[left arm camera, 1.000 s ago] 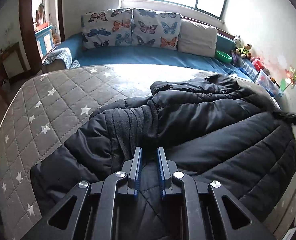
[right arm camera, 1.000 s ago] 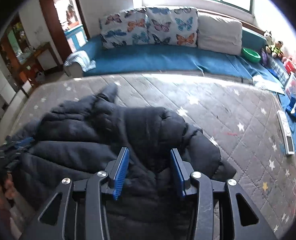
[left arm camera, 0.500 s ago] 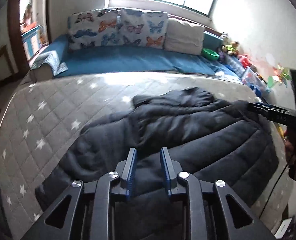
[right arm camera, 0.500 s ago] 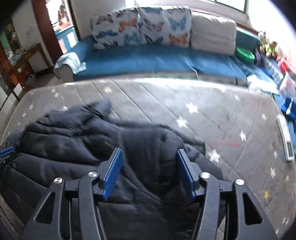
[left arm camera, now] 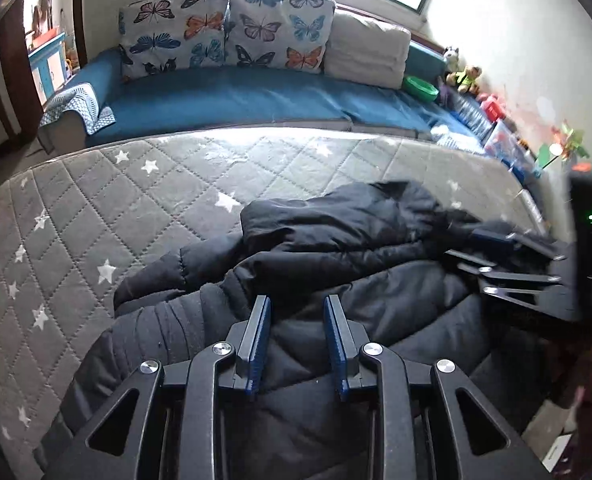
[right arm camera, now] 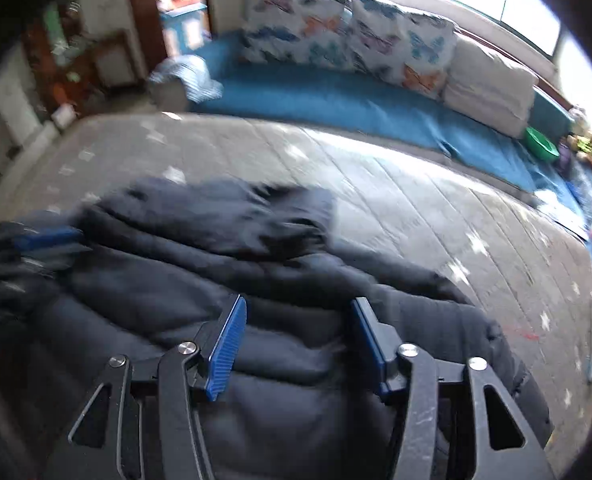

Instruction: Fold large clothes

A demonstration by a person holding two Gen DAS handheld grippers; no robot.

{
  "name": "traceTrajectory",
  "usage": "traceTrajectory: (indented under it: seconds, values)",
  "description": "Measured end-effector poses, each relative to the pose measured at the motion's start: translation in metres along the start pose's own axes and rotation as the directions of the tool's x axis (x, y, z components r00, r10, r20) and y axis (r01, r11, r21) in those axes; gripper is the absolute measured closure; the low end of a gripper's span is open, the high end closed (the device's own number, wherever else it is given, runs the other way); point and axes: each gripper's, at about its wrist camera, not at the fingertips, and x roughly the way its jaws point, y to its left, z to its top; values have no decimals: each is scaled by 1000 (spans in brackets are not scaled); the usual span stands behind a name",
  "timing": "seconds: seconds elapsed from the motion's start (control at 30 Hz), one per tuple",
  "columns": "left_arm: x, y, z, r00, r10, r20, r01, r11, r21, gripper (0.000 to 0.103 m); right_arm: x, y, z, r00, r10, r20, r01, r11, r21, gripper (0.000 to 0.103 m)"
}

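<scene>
A black quilted puffer jacket [left arm camera: 356,264] lies bunched on a grey star-patterned mattress [left arm camera: 116,200]. My left gripper [left arm camera: 296,304] hovers over the jacket's near part with its blue pads apart and nothing between them. My right gripper [right arm camera: 298,308] is wide open above the jacket [right arm camera: 216,272], empty. The right gripper also shows at the right edge of the left wrist view [left arm camera: 496,240], over the jacket's far right side. The left gripper shows blurred at the left edge of the right wrist view [right arm camera: 48,238].
A blue daybed [left arm camera: 256,96] with butterfly cushions [left arm camera: 224,32] and a white pillow [left arm camera: 368,52] runs behind the mattress. Toys and boxes [left arm camera: 496,120] line the right wall. A doorway and furniture [right arm camera: 96,60] stand at the left.
My left gripper opened from nearly shut and let go of the jacket's fabric. Both grippers lifted and pulled back; the right view now swings and blurs.
</scene>
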Motion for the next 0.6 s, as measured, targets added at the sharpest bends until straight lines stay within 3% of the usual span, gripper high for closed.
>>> traceTrajectory:
  seconds: [0.1,0.2,0.4,0.6]
  values:
    - [-13,-5,-6,1000,-7,28,6,1000,27,68,4,-15,-2,1000,16,-9,-16,998,56,54]
    - [-34,-4,-20,997,-23,74,21,999,33,46,5,-19,-3,1000,-3,-3,3,997,73,56]
    - [-30,5,-42,997,9,73,-13,998,63,46,3,-15,-3,1000,-11,19,10,997,81,56]
    - [-23,8,-45,997,36,71,-39,999,38,47,-49,-7,-21,998,-15,68,12,998,54,53]
